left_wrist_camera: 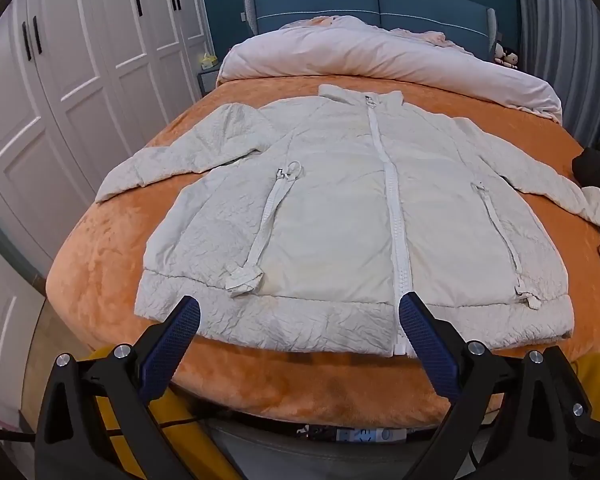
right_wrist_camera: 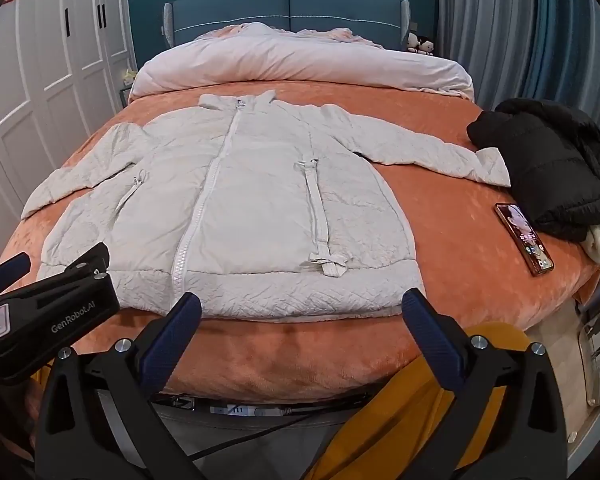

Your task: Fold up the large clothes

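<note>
A pale grey-white zip-up jacket (left_wrist_camera: 340,208) lies flat, front up, on the orange bedspread (left_wrist_camera: 100,248), sleeves spread to both sides, hem toward me. It also shows in the right wrist view (right_wrist_camera: 236,208). My left gripper (left_wrist_camera: 300,312) is open and empty, hovering over the jacket's hem near the main zip's bottom end. My right gripper (right_wrist_camera: 300,308) is open and empty over the hem's right half. The left gripper's body (right_wrist_camera: 48,316) shows at the left of the right wrist view.
A black padded jacket (right_wrist_camera: 552,168) lies at the bed's right edge, touching the pale sleeve's cuff. A phone (right_wrist_camera: 524,240) lies face up beside it. A rolled white duvet (right_wrist_camera: 300,64) lies at the head end. White wardrobe doors (left_wrist_camera: 60,80) stand left.
</note>
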